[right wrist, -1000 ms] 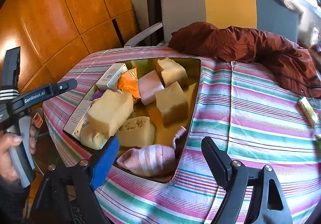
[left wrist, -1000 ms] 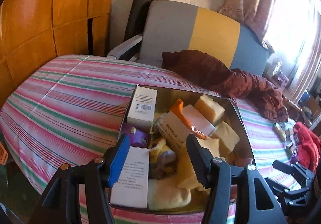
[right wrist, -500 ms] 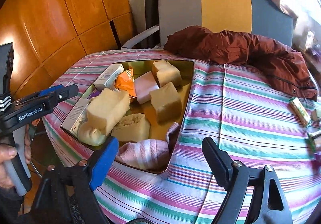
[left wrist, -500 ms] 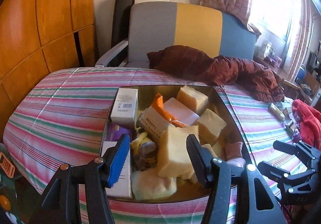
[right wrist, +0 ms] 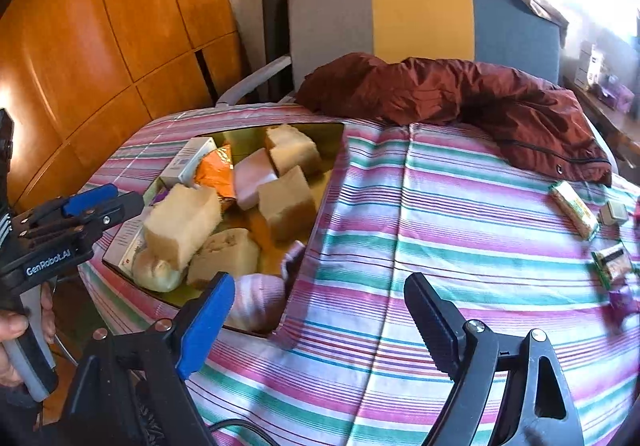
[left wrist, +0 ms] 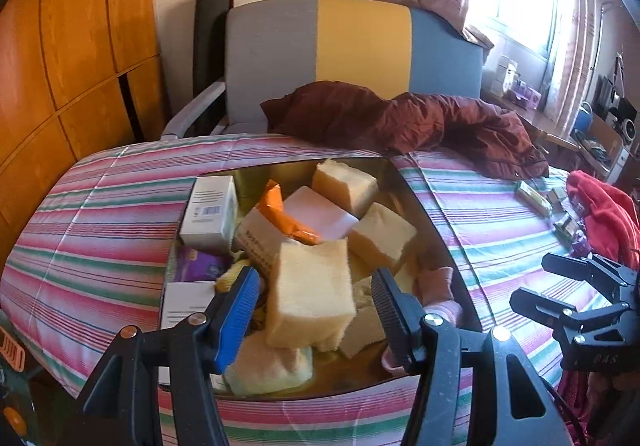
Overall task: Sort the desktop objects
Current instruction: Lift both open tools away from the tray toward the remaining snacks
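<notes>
Since the earlier frame our views swung rightward; both empty, open grippers, left gripper (left wrist: pixel 314 300) and right gripper (right wrist: pixel 320 310), face the tray (right wrist: pixel 320 182), nearer ours left.

- Gold tray (left wrist: pixel 416 202), square, mirror-walled, on striped cloth; packed full.
- Yellow sponge block (left wrist: pixel 310 296) tilted atop the heap, tray's 6 o'clock.
- White carton (left wrist: pixel 210 212) at 10 o'clock; orange packet (left wrist: pixel 286 216) and pink block (left wrist: pixel 320 212) central.
- Striped sock (right wrist: pixel 256 302) at near corner.
- Green-yellow bar (right wrist: pixel 574 214) loose, 3 o'clock, well apart.
</notes>
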Motion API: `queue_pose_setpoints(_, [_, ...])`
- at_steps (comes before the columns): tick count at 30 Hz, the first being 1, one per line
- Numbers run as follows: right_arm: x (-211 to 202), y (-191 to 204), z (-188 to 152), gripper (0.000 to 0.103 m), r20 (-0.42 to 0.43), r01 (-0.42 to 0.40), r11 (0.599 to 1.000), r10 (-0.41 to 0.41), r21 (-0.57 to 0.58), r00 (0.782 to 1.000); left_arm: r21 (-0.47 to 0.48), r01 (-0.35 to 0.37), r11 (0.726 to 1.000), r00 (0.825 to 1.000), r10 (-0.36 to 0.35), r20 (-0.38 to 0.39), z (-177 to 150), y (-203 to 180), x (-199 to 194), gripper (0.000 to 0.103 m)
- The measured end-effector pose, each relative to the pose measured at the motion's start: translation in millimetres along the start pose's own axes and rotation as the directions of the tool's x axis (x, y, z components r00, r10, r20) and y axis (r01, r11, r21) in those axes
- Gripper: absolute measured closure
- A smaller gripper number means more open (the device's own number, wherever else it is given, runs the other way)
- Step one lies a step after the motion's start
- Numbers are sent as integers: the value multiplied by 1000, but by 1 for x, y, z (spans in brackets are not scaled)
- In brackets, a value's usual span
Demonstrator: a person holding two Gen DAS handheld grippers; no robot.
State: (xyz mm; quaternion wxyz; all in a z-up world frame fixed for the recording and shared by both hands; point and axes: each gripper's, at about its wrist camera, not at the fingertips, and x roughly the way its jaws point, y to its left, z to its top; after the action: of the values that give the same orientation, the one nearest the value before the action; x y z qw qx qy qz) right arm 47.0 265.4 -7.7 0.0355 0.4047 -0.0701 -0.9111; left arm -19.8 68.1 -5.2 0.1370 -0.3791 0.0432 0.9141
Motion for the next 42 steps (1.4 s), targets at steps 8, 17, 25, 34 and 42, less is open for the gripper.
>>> queue_pose_setpoints(8, [-4, -19, -5, 16, -8, 35, 999, -35, 37, 999, 41, 27, 999, 1000, -26, -12, -2, -18, 4, 43])
queue_pose_setpoints(17, [-10, -55, -9, 16, -29, 101, 990, -99, 103, 995, 87, 64, 994, 998, -62, -30, -1, -38, 10, 43])
queue_pose_setpoints(25, [-15, -98, -17, 16, -78, 186, 966, -175, 182, 982, 117, 103, 988, 994, -100, -37, 0, -55, 14, 43])
queue_pose_setpoints(34, [-35, -184, -34, 16, -136, 299, 888, -267, 349, 954, 142, 129, 981, 991, -123, -52, 4, -71, 21, 43])
queue_pose_setpoints(42, [-54, -265, -54, 23, -173, 384, 764, -346, 518, 922, 177, 151, 972, 988, -141, -70, 8, -90, 27, 43])
